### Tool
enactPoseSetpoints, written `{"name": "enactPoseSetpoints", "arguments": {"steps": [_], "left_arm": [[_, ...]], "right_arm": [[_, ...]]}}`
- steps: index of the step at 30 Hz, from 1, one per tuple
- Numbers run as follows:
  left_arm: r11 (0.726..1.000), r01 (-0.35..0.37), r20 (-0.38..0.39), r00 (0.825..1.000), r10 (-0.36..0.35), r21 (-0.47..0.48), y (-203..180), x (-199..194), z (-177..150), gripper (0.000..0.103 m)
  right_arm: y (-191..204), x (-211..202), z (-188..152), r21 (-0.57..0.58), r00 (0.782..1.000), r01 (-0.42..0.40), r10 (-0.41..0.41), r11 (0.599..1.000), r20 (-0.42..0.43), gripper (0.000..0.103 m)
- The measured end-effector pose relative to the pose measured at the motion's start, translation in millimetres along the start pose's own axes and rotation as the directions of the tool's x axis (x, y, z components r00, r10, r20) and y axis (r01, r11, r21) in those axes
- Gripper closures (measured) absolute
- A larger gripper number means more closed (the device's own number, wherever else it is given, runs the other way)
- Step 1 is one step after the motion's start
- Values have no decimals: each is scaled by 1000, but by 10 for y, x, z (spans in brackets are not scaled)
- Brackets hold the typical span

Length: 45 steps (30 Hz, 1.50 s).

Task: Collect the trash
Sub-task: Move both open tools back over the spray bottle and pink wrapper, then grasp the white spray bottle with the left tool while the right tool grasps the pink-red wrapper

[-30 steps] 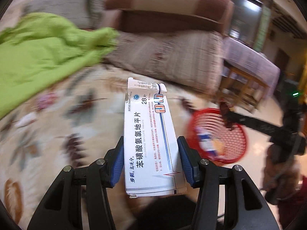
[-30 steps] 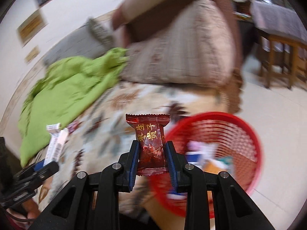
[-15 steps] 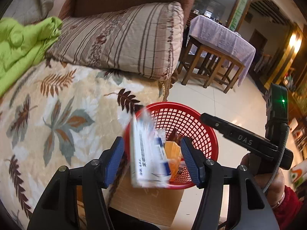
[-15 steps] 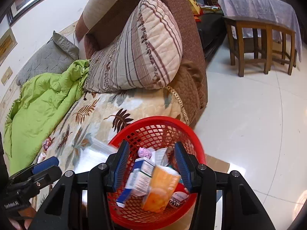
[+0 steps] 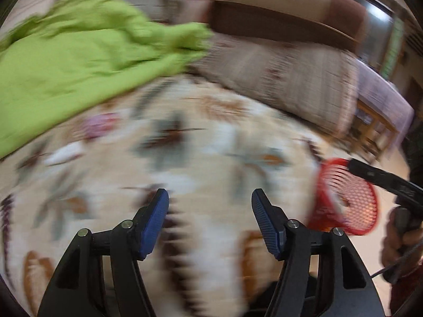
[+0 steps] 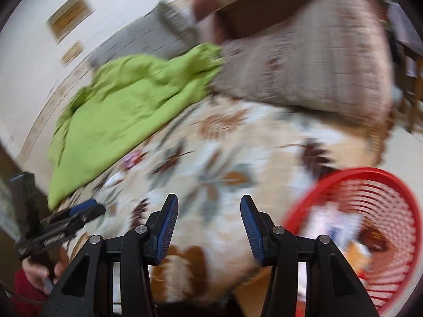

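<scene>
Both views are smearing with motion blur, so fine detail is hard to read. The left gripper (image 5: pixel 210 200) is hanging over a leaf-patterned bedspread (image 5: pixel 211 158) with its blue-padded fingers (image 5: pixel 156 219) standing wide apart and nothing between them. The right gripper (image 6: pixel 208 208) is likewise gaping, its fingers (image 6: pixel 166 227) spread and holding nothing, and it is pointing across the same bedspread (image 6: pixel 219 163).

The red mesh basket (image 6: pixel 370 224) is sitting at the near edge of the bed, to the right of the right gripper, and blurred bits of trash (image 6: pixel 335 227) are lying inside it: something pale, something orange and something dark, too smeared to name. In the left view the basket (image 5: pixel 349 200) is showing at the far right, partly behind the dark body of the right gripper (image 5: pixel 383 182), which a hand (image 5: pixel 404 237) is gripping. In the right view the left gripper (image 6: pixel 79 214) is reaching in from the lower left, held by a hand (image 6: pixel 39 269) in a red sleeve (image 6: pixel 23 288).

Two small items are still lying on the bedspread near a rumpled green blanket (image 5: pixel 74 60): a pinkish wrapper (image 5: pixel 100 124) and a pale strip (image 5: pixel 63 153), both too blurred to identify. A striped pillow (image 6: pixel 317 63) is leaning against a brown headboard (image 5: pixel 277 18) beyond the blanket.
</scene>
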<state>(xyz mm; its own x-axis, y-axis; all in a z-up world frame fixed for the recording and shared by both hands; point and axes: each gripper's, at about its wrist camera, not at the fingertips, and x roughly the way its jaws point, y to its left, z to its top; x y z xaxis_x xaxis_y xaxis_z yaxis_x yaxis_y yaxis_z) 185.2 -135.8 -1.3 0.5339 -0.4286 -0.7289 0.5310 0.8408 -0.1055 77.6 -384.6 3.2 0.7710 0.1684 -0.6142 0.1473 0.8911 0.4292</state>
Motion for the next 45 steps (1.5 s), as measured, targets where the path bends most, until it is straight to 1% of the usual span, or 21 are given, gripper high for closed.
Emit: {"name": "enactPoseSetpoints", "arguments": {"steps": [2, 6, 8, 10, 12, 13, 14, 16, 21, 22, 24, 26, 27, 30, 32, 33, 35, 36, 38, 41, 45], "left_arm": [[995, -97, 16, 995, 98, -22, 495, -51, -16, 39], [979, -188, 10, 982, 190, -81, 1387, -34, 70, 39], [968, -191, -4, 981, 193, -161, 1848, 53, 173, 39], [965, -157, -13, 987, 158, -213, 2167, 211, 286, 39], [960, -154, -17, 988, 154, -236, 2380, 376, 381, 39], [963, -128, -30, 992, 125, -236, 2480, 519, 444, 39], [965, -120, -42, 993, 113, -235, 2523, 629, 484, 39], [965, -140, -50, 990, 132, -223, 2604, 866, 561, 39], [974, -43, -93, 995, 23, -220, 2748, 1279, 680, 45], [974, -21, -111, 994, -4, -227, 2754, 1325, 670, 48], [975, 33, -138, 988, -65, -222, 2738, 1356, 595, 61], [971, 104, -153, 979, -138, -216, 2673, 1322, 487, 63], [975, 110, -155, 978, -142, -195, 2616, 1294, 442, 66], [991, 99, -175, 978, -114, -95, 2365, 1256, 323, 66], [998, 51, -199, 978, -59, -48, 2215, 1292, 276, 66], [998, 44, -206, 977, -52, -47, 2187, 1306, 258, 66], [997, 42, -212, 976, -55, -67, 2155, 1334, 206, 66], [998, 17, -202, 979, -29, -60, 2125, 1334, 175, 68], [997, -38, -175, 984, 25, -68, 2104, 1323, 142, 74], [983, -75, -124, 991, 54, -169, 2137, 1252, 92, 75], [971, -118, -87, 991, 102, -208, 2141, 1089, 11, 75]], "right_arm": [[211, 178, 28, -25, 999, -38, 37, 999, -26, 50], [594, 503, 60, -80, 994, -92, 86, 993, -75, 50], [722, 614, 80, -105, 991, -104, 95, 989, -90, 50], [840, 752, 108, -122, 988, -116, 103, 986, -111, 50], [915, 887, 152, -128, 986, -122, 105, 984, -132, 50], [928, 940, 170, -129, 985, -123, 105, 984, -140, 50], [944, 993, 187, -127, 983, -125, 106, 984, -148, 50], [970, 1101, 223, -127, 981, -126, 105, 984, -162, 50], [1016, 1324, 259, -136, 977, -123, 95, 983, -192, 50], [1020, 1364, 269, -134, 976, -124, 96, 983, -196, 50], [1023, 1440, 289, -122, 973, -135, 108, 983, -205, 50], [1034, 1532, 318, -116, 970, -144, 117, 983, -212, 50], [1044, 1568, 328, -113, 969, -149, 122, 982, -216, 50], [1137, 1765, 412, -94, 960, -178, 152, 979, -236, 50], [1258, 1924, 501, -95, 956, -197, 170, 976, -238, 50], [1307, 1991, 539, -94, 956, -199, 172, 975, -238, 50], [1432, 2199, 651, -70, 948, -227, 205, 971, -243, 49], [1471, 2280, 688, -60, 946, -234, 213, 970, -246, 45], [1569, 2505, 774, -39, 942, -237, 219, 971, -254, 43], [1681, 2881, 864, 7, 929, -242, 234, 970, -286, 42], [1783, 3345, 900, 72, 916, -239, 250, 968, -313, 42]]}}
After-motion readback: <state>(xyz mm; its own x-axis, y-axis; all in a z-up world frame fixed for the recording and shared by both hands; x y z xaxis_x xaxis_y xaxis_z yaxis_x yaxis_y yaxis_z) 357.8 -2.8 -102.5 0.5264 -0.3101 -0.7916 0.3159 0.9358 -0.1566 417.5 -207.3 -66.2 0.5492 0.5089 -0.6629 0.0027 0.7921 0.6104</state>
